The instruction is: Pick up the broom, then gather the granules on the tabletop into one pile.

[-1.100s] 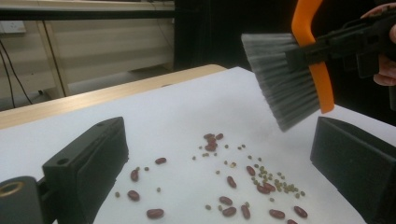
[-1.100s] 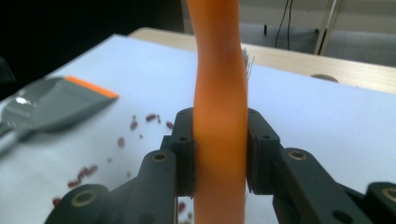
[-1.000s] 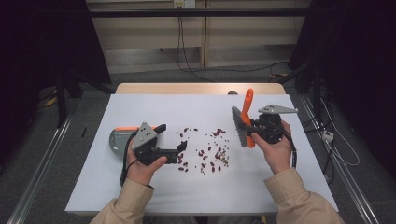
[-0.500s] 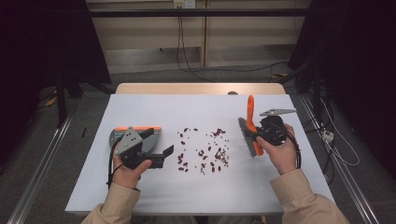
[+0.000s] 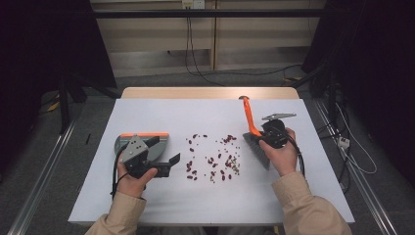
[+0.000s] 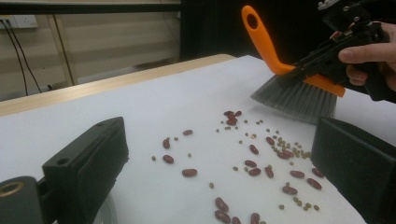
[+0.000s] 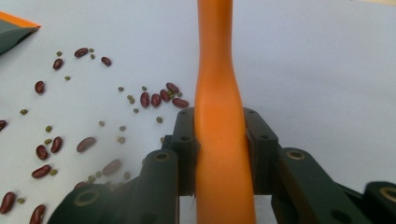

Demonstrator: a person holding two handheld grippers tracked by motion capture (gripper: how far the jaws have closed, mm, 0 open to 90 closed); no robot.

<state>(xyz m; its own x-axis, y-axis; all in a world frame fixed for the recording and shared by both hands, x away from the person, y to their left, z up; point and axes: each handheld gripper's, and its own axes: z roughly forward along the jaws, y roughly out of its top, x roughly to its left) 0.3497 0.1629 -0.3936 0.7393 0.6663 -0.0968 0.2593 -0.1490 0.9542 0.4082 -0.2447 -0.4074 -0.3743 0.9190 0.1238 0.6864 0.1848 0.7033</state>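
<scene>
Dark red beans and small green ones [image 5: 213,157] lie scattered mid-table. To their right a hand brush with an orange handle [image 5: 248,116] has its grey bristles [image 5: 258,151] on or just above the white table [image 5: 195,205]. My right gripper [image 5: 259,135] is shut on that handle, and the right gripper view shows the handle [image 7: 219,116] clamped between the pads. A grey dustpan with an orange edge [image 5: 145,140] lies left of the beans. My left gripper [image 5: 171,162] stands open just in front of it, pointing at the beans [image 6: 254,168] with nothing between its jaws.
A wooden strip [image 5: 210,93] borders the table's far edge. Beyond it are dark floor, cables and black stands. Bare white surface lies in front of the beans and behind them.
The right hand has brought the brush down from a raised, tilted pose to the table beside the beans. The left hand drew back to the left, away from the beans.
</scene>
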